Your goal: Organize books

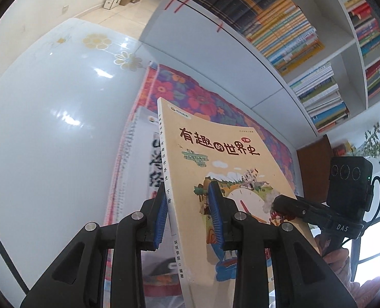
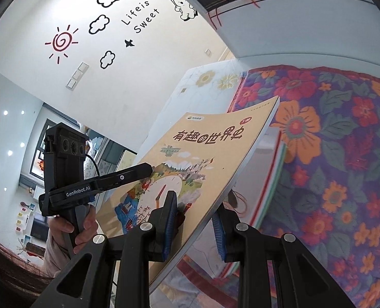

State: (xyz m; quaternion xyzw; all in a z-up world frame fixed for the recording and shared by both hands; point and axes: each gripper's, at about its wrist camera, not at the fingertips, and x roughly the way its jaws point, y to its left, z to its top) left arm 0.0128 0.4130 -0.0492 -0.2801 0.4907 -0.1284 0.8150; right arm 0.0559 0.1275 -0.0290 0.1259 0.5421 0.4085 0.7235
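Book (image 1: 225, 148) clamped tilted between left hand-held gripper (image 1: 188, 213) and right hand-held gripper (image 2: 196, 220).

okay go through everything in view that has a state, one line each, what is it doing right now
yellow book: lifted off the table, tilted, held by both grippers
left gripper: shut on the book's spine edge
right gripper: shut on the book's opposite edge
stack of books: lying flat on the floral cloth
bookshelf: compartments filled with books
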